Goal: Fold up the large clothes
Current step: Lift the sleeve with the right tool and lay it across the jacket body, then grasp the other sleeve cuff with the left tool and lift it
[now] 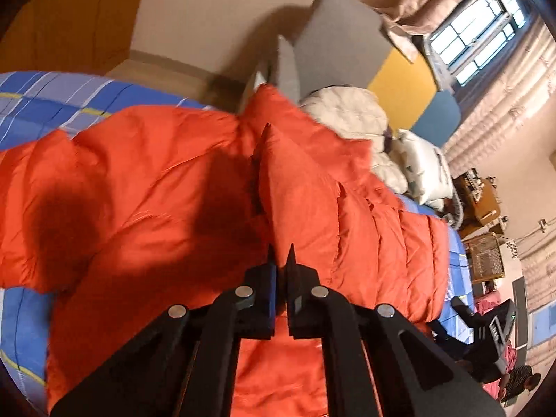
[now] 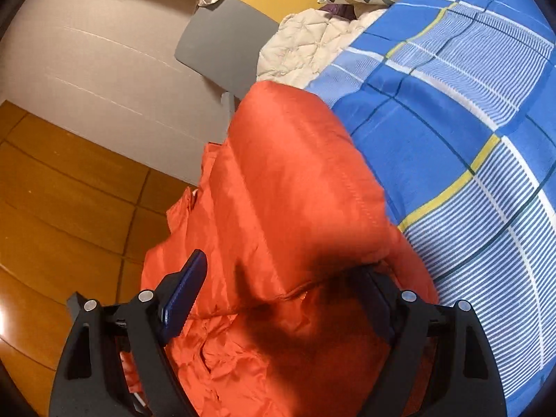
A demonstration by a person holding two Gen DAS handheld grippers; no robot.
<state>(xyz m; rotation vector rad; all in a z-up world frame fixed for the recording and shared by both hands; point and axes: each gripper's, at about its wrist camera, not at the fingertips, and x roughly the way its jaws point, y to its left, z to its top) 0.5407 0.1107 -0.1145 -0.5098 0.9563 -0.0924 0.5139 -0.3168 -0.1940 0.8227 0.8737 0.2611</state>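
A large orange puffer jacket [image 1: 166, 187] lies spread over a bed with a blue plaid cover [image 1: 41, 104]. My left gripper [image 1: 280, 259] is shut, pinching a raised fold of the jacket's fabric that rises ahead of the tips. In the right wrist view the jacket [image 2: 285, 180] hangs over the bed's edge beside the blue cover [image 2: 469, 121]. My right gripper [image 2: 285, 278] is open, its jaws wide on either side of a thick padded part of the jacket; the right finger is partly hidden under the fabric.
A cream quilted garment [image 1: 351, 114] and a white pillow [image 1: 424, 170] lie at the head of the bed. A grey, yellow and blue headboard [image 1: 347, 52] stands behind. Wooden floor [image 2: 69, 208] lies left of the bed. A window [image 1: 479, 31] and furniture are at the right.
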